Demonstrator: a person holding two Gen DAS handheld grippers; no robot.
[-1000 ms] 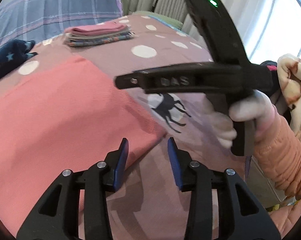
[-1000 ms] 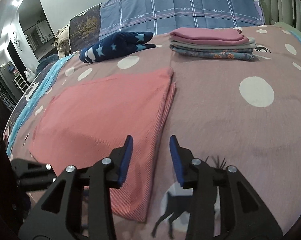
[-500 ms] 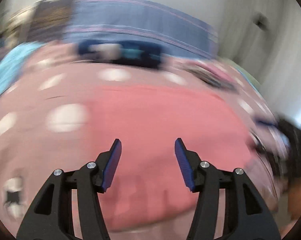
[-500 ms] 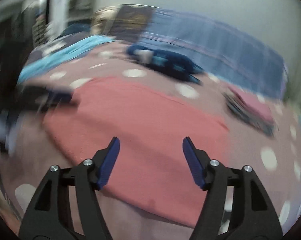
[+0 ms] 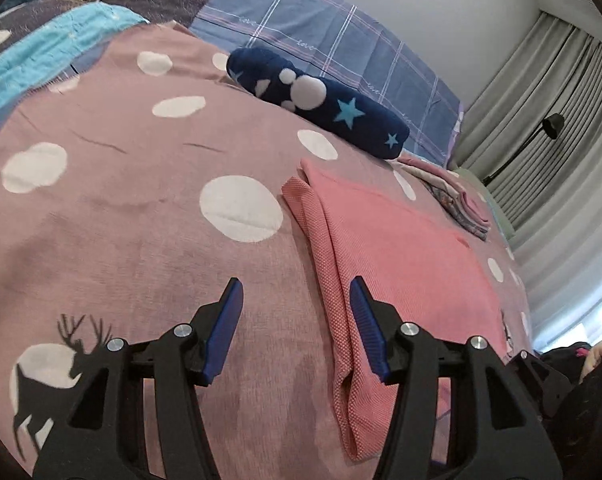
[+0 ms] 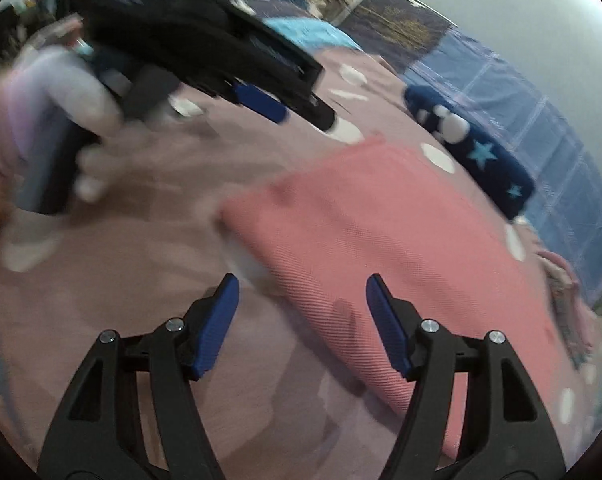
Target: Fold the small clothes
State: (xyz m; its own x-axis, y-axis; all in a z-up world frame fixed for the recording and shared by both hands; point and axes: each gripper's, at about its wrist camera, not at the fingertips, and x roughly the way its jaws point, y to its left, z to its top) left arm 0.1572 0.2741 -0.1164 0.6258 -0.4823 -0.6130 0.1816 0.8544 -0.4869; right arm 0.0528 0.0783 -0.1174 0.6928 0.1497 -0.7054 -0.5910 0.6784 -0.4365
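Both cameras have swung round since a second ago, and the jaws on each tool stand wider apart than they did then; the half-second-old smear has cleared in the left wrist view, though the right wrist view is partly blurred.

In the left wrist view the left gripper fills the bottom of the frame, its blue-padded jaws spread wide and empty. Its right pad hangs over the left folded edge of the salmon-pink knitted garment, the left pad over bare cover. Whether the pad touches the cloth cannot be told. The garment lies flat, folded, running from centre frame toward the lower right on the mauve bedspread with white dots and a deer silhouette.

In the right wrist view the right gripper sits at bottom centre, jaws likewise wide and holding nothing, over the near lower-left edge of the same pink garment, which spreads toward the right of the frame. At upper left the left gripper appears blurred, gripped by the person's left hand.

Beyond the garment, in the upper middle of the left view, lies a rolled navy fleece piece with stars and white spots, in front of a blue plaid pillow. A small stack of folded clothes rests at right, just past the garment's far corner, with grey curtains behind.
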